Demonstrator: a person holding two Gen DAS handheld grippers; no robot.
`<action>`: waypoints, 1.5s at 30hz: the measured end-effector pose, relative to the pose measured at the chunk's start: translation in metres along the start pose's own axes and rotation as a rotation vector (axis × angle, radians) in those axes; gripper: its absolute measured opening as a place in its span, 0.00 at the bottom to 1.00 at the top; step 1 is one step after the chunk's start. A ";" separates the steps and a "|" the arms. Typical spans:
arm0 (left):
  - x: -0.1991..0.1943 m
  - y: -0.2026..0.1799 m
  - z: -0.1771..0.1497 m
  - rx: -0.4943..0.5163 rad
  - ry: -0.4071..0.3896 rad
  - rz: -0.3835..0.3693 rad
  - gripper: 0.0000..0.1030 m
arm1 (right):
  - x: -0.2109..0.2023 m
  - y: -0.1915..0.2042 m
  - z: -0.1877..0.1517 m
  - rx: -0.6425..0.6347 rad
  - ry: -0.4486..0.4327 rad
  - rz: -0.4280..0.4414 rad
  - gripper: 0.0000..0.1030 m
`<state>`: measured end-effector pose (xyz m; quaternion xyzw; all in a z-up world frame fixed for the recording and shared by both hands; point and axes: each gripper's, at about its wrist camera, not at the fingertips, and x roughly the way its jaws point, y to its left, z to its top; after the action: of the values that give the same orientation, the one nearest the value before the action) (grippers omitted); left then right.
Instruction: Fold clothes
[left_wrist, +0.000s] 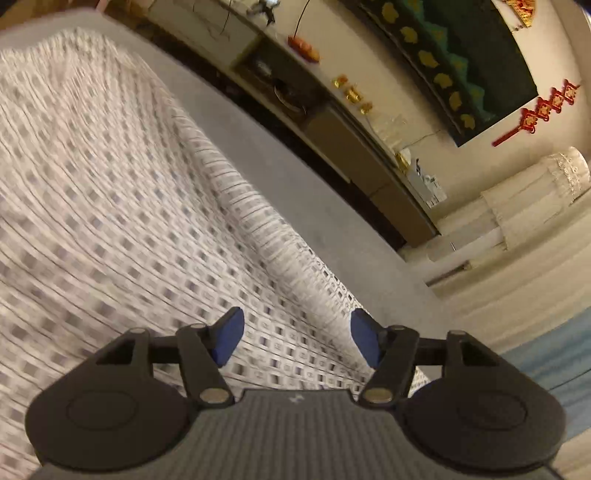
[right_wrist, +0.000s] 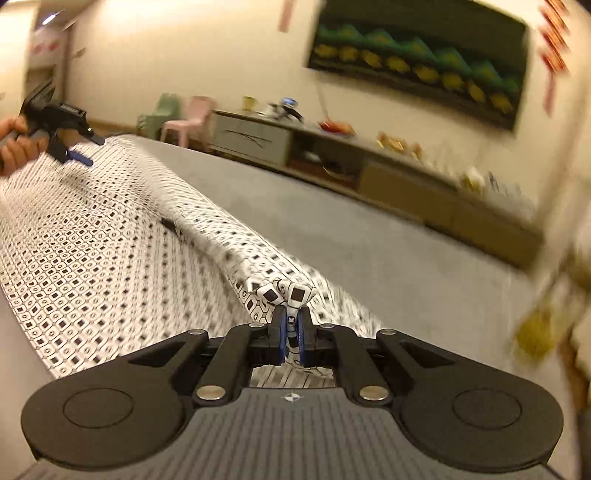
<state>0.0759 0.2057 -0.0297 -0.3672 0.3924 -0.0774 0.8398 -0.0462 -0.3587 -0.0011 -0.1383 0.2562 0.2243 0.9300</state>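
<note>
- A white cloth (left_wrist: 110, 192) with many small dark squares is seen spread over a grey surface.
- The cloth (right_wrist: 85, 254) is laid mostly flat, with soft ripples in it.
- One long edge is rolled up into a thick fold.
- A corner of the cloth is bunched up and lifted off the surface.
- That corner is pinched between two blue pads.
- Parts of the cloth are blurred.

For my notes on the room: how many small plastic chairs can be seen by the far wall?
2. A green chair stands left of a pink chair, side by side at the left end of the low cabinet. Others may be hidden behind the patterned garment.
</note>
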 end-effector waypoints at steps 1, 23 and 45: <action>0.006 0.001 -0.001 -0.011 0.004 0.006 0.63 | 0.000 0.003 -0.005 -0.017 0.015 -0.015 0.05; 0.078 0.019 0.049 -0.138 -0.010 -0.010 0.42 | -0.032 -0.064 -0.015 0.511 -0.220 -0.058 0.05; 0.013 -0.044 0.026 0.041 -0.132 -0.109 0.00 | 0.008 0.014 -0.030 0.546 0.239 -0.100 0.69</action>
<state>0.1103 0.1826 0.0029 -0.3750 0.3140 -0.1069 0.8656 -0.0596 -0.3549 -0.0318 0.0790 0.4077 0.0832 0.9059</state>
